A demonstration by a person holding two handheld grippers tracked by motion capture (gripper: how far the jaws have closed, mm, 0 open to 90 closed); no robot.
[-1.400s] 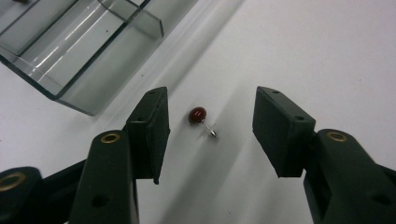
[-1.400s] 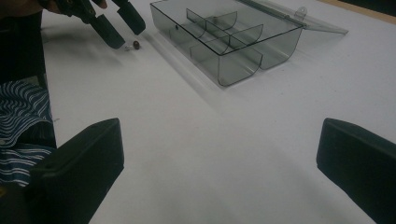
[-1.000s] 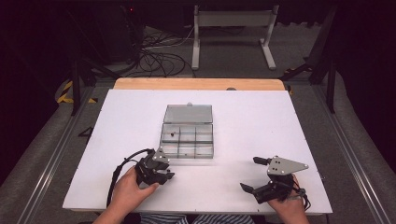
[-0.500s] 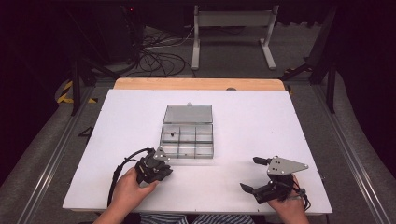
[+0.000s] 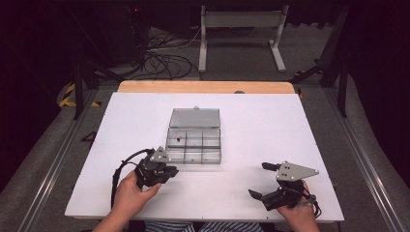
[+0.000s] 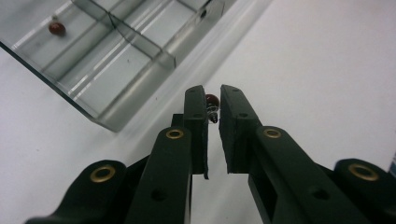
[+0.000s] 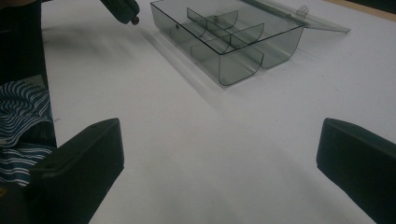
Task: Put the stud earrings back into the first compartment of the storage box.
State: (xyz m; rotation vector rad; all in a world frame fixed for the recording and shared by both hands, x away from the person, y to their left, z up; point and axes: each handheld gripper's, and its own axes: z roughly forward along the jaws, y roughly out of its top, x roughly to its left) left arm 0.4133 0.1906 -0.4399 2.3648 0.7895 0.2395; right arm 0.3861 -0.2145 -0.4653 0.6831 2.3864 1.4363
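Note:
My left gripper (image 6: 212, 93) is shut on a small dark red bead (image 6: 212, 99), pinched between its fingertips just above the white table. In the high view the left gripper (image 5: 170, 170) sits near the front left corner of a clear compartment box (image 5: 218, 145), whose lid (image 5: 195, 117) lies open behind it. A second dark bead (image 5: 179, 139) lies in a back left compartment, and the left gripper view shows this second bead (image 6: 57, 29) too. My right gripper (image 5: 258, 180) stands open at the front right, nothing between its jaws. The right gripper view (image 7: 219, 144) looks over bare table to the box (image 7: 243, 65).
The white table top (image 5: 270, 121) has a wooden strip (image 5: 208, 87) along its far edge. Cables and a metal stand (image 5: 241, 21) lie on the floor beyond. A striped garment (image 7: 21, 121) shows at the left of the right gripper view.
The left gripper's jaws look narrower now than a second ago. Both hands stay in the same spots.

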